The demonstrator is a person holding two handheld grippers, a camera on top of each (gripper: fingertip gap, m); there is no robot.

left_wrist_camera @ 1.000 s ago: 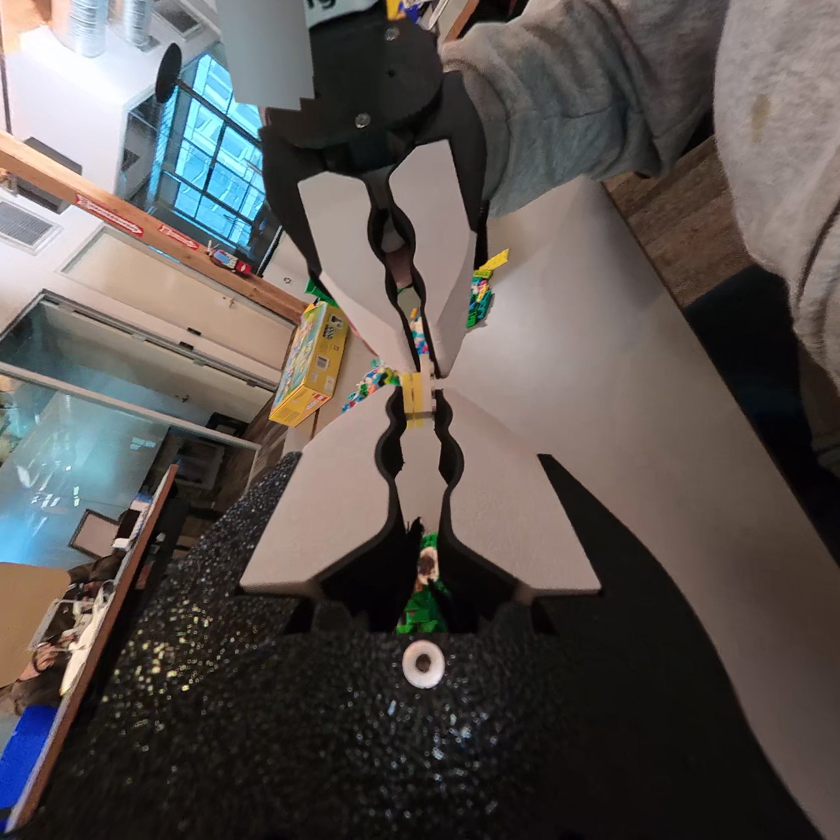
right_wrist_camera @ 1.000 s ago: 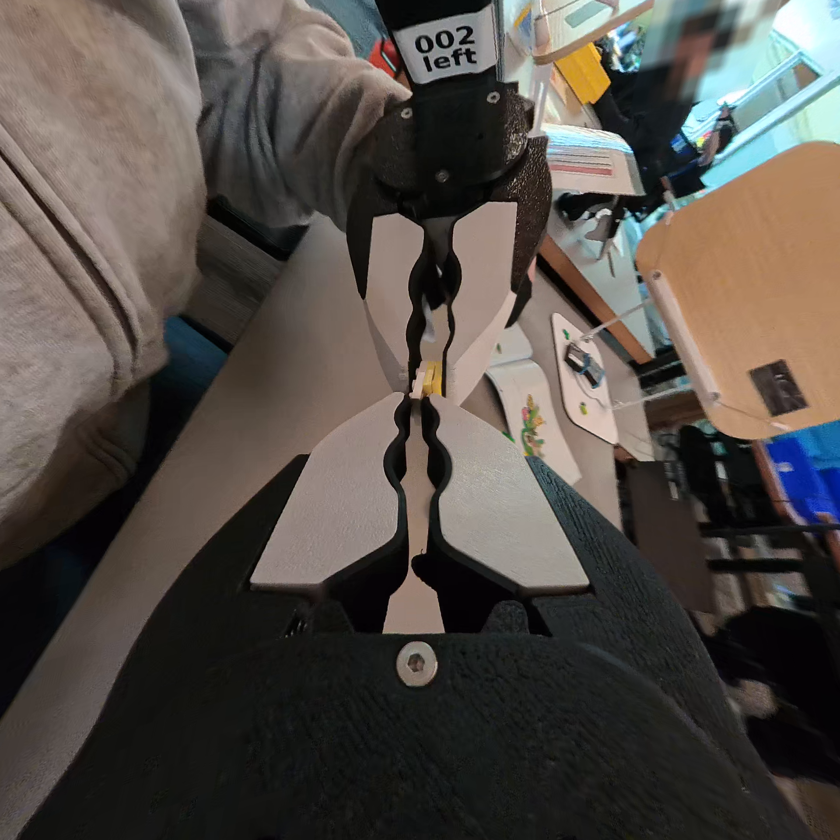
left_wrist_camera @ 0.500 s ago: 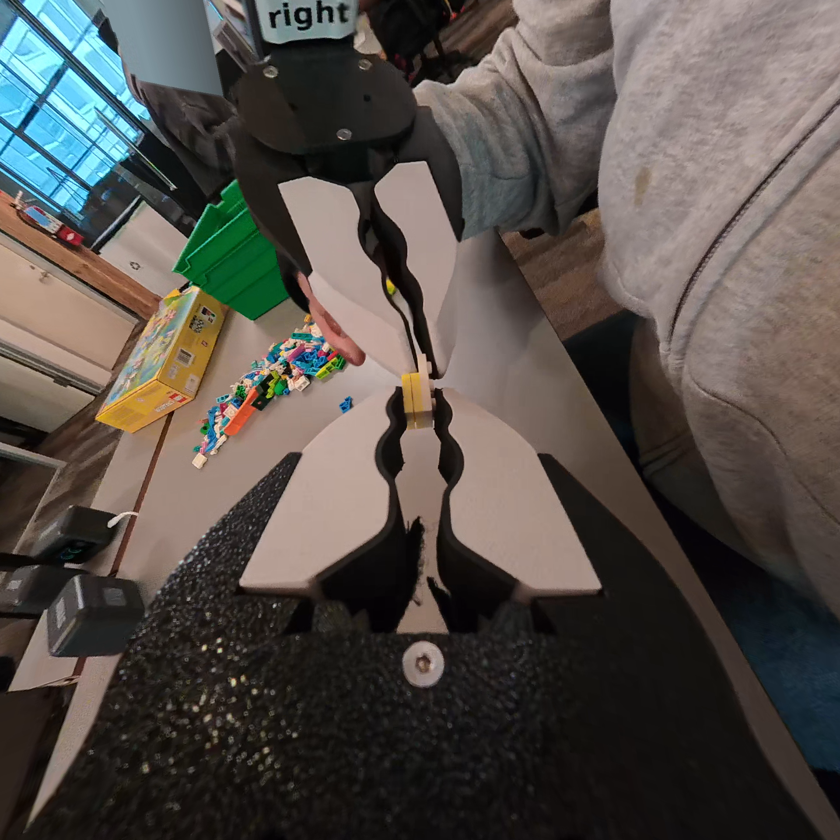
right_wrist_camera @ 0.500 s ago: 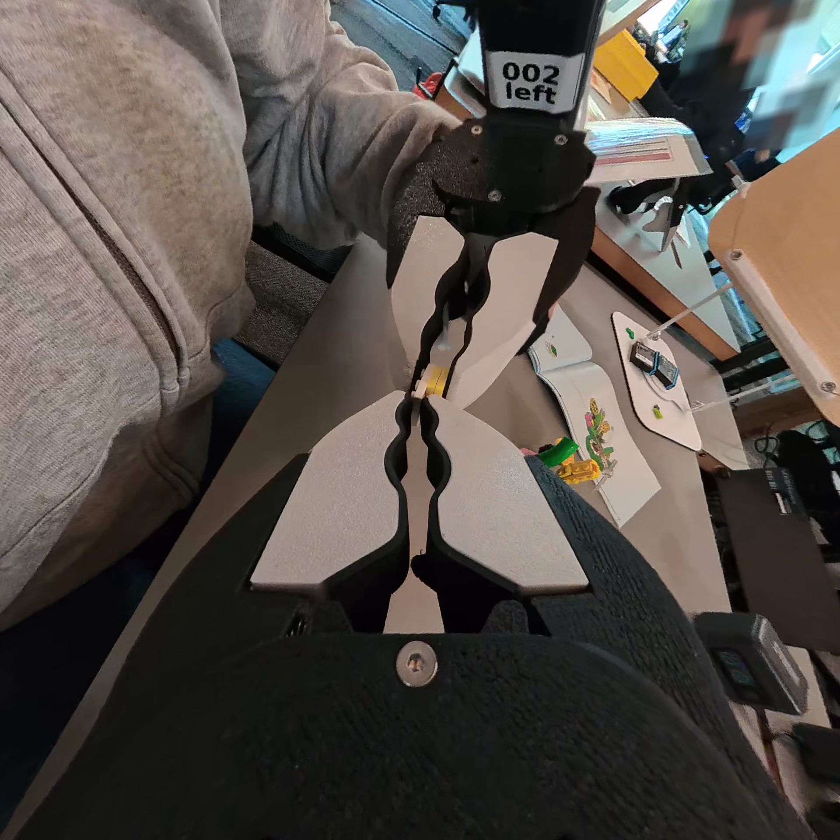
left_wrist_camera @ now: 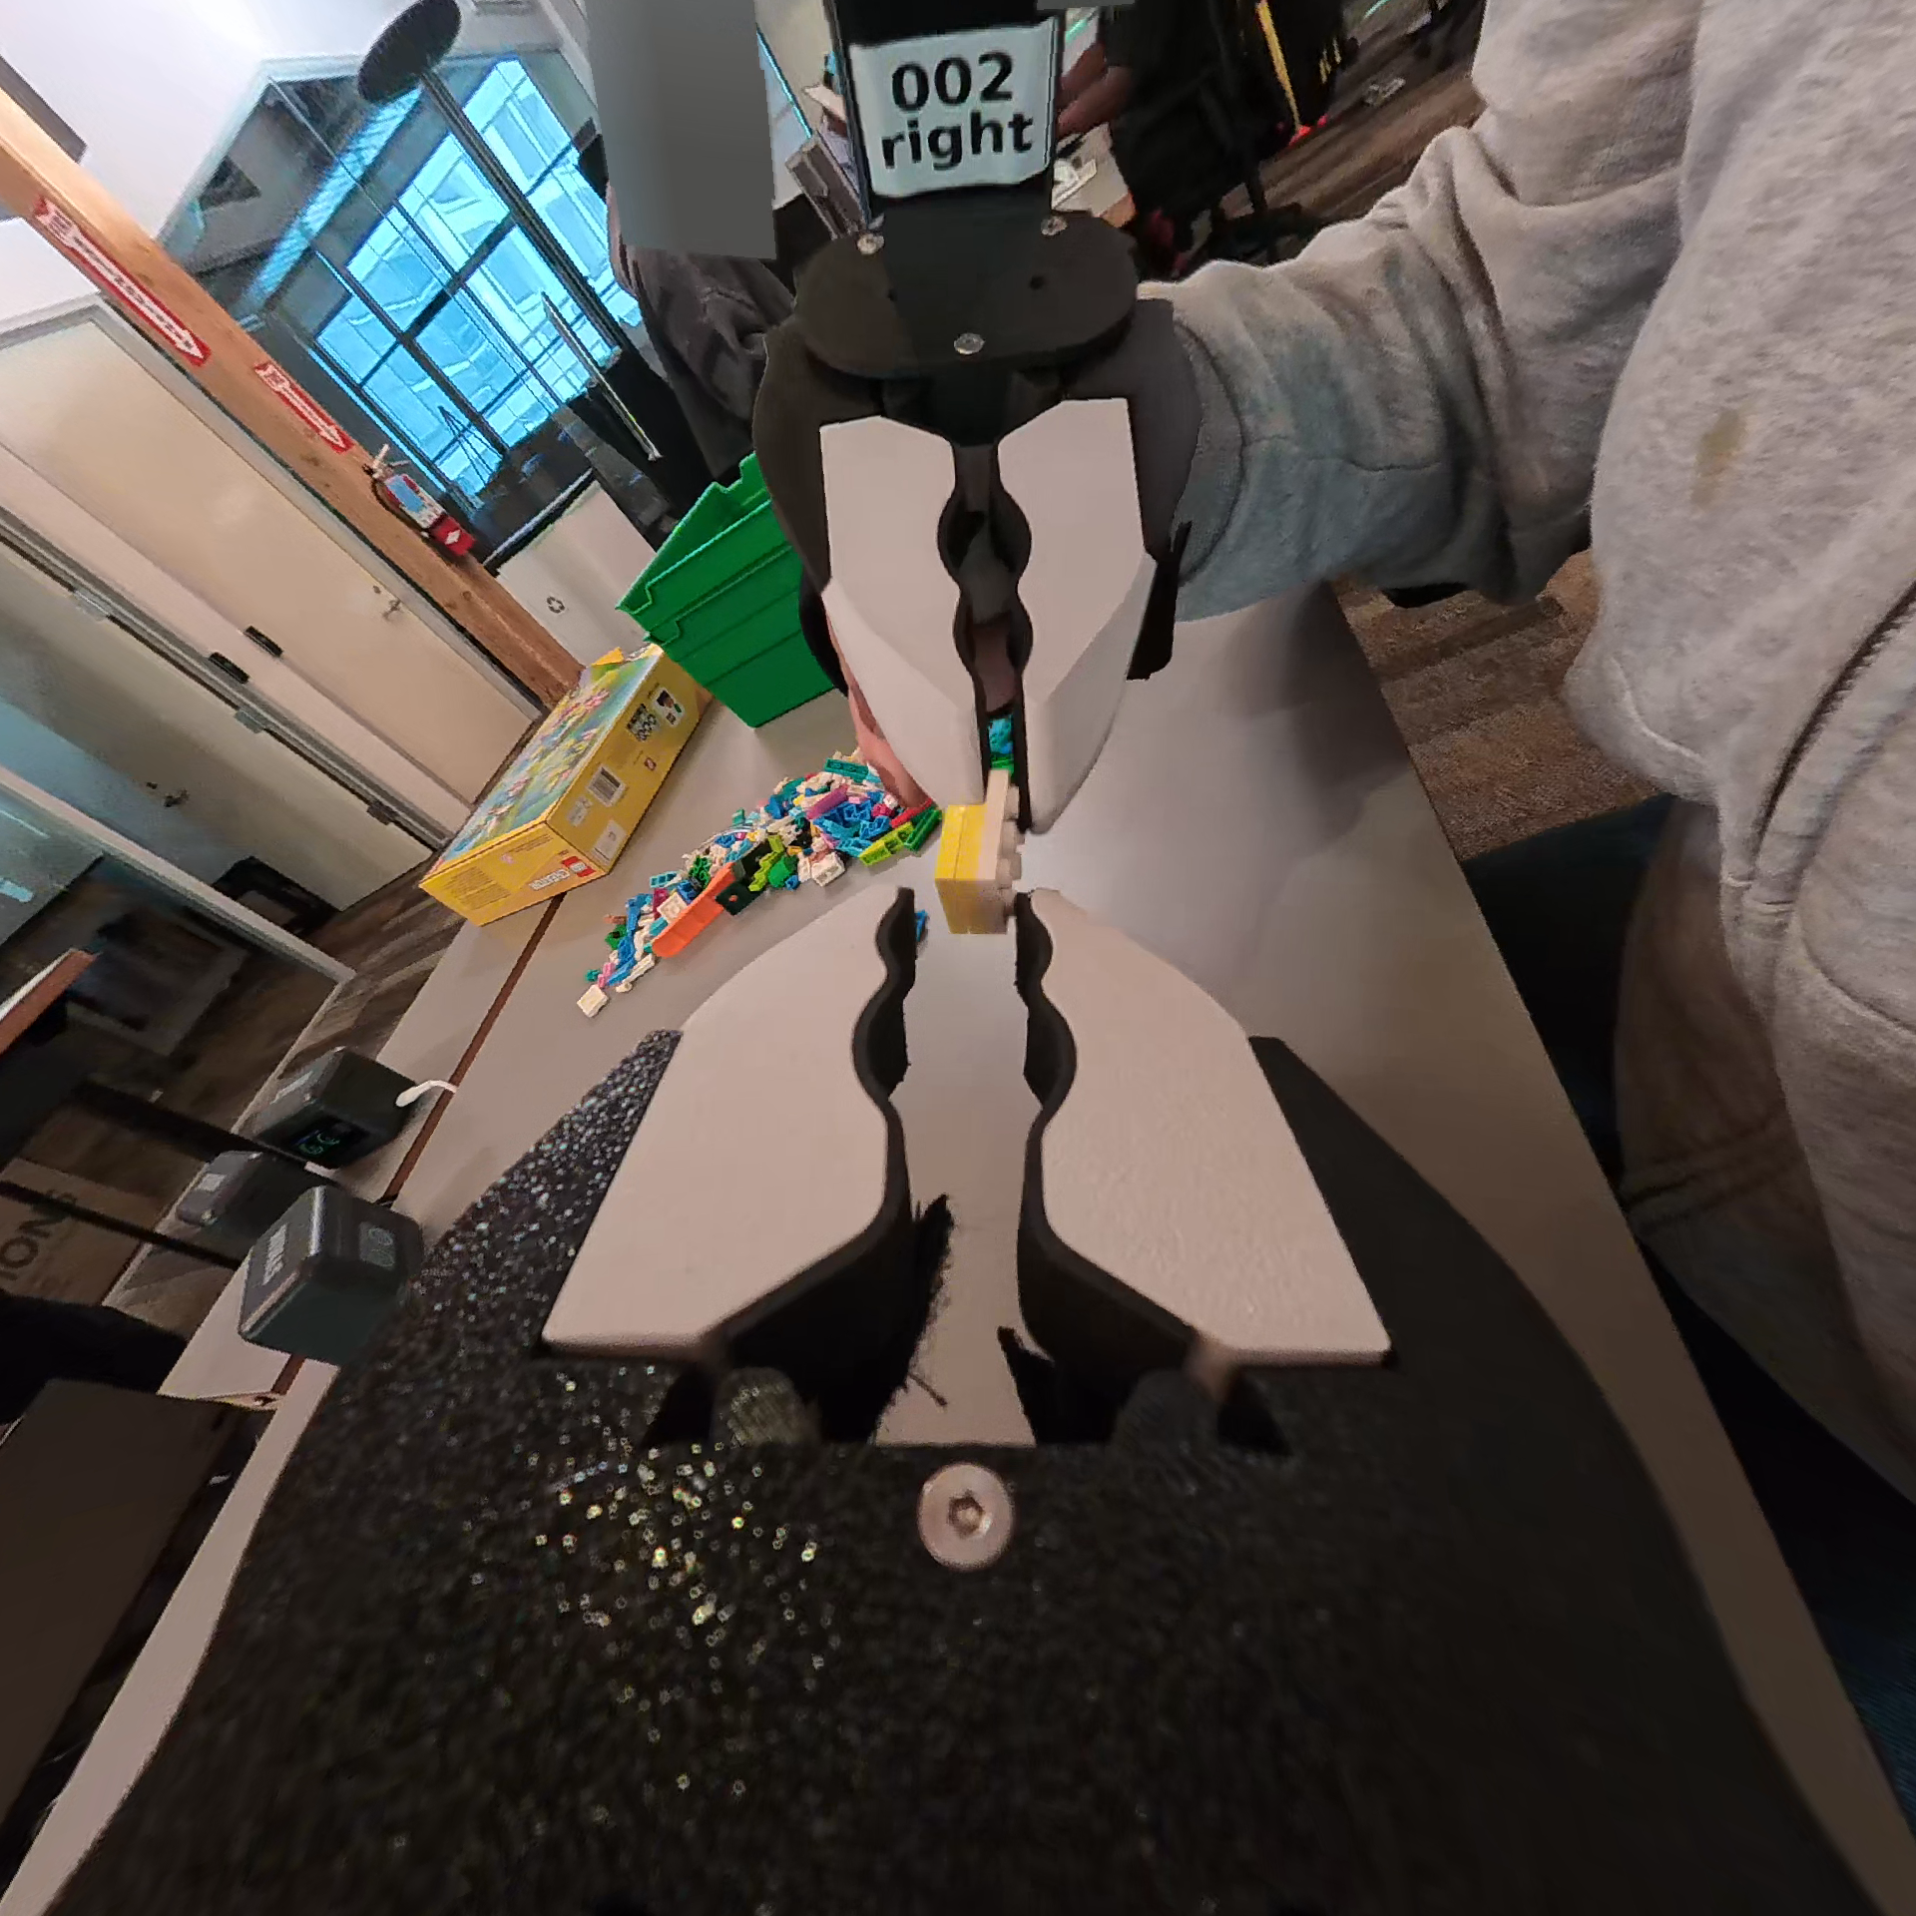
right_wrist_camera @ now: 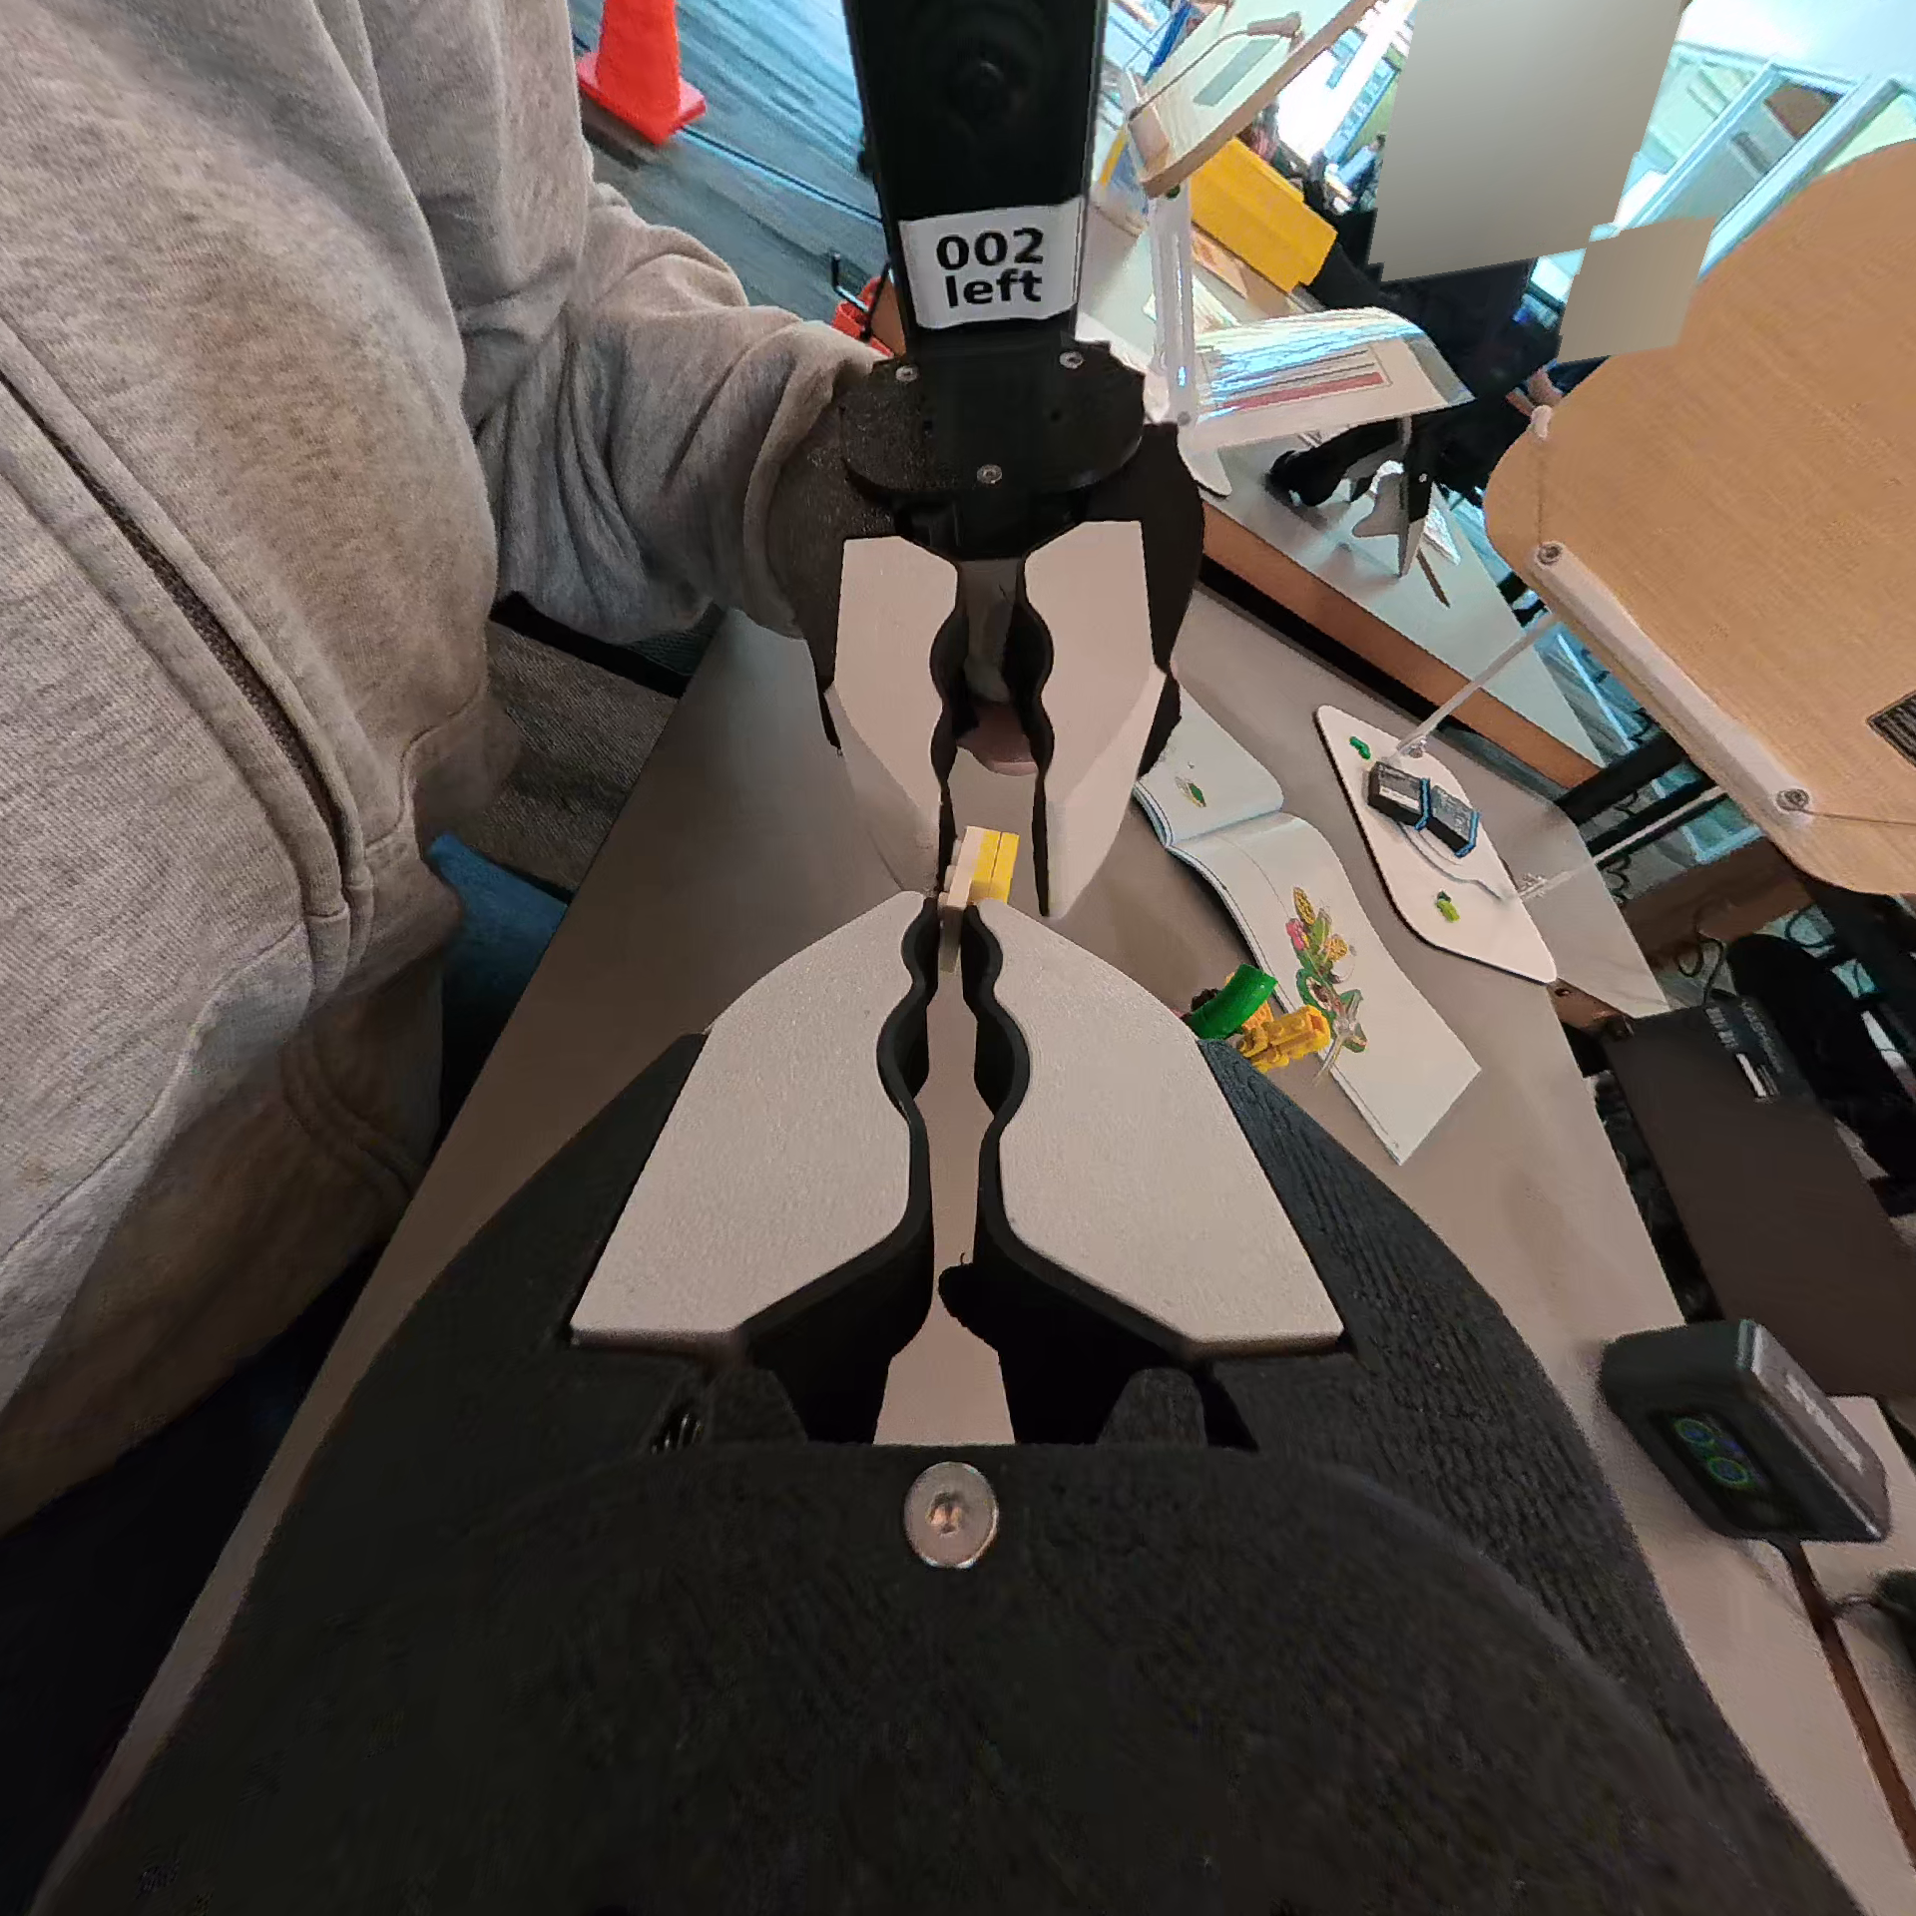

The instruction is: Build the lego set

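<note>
Right wrist view: your right gripper (right_wrist_camera: 952,912) pinches the white plate of the light, rigid brick stack (right_wrist_camera: 980,866); left gripper (right_wrist_camera: 990,881) gapes around it—grip its flat sides.

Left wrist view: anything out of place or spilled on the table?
Nothing looks wrong. The loose brick pile lies spread beside the yellow box, as expected mid-build. The right gripper holds the yellow-white assembly.

Yellow-and-white brick stack (left_wrist_camera: 975,866): glossy plastic
Grey tabletop (left_wrist_camera: 1286,829): smooth, matt
Grey sleeve (left_wrist_camera: 1400,415): fleecy cloth
Yellow box (left_wrist_camera: 575,798): glossy card
</note>
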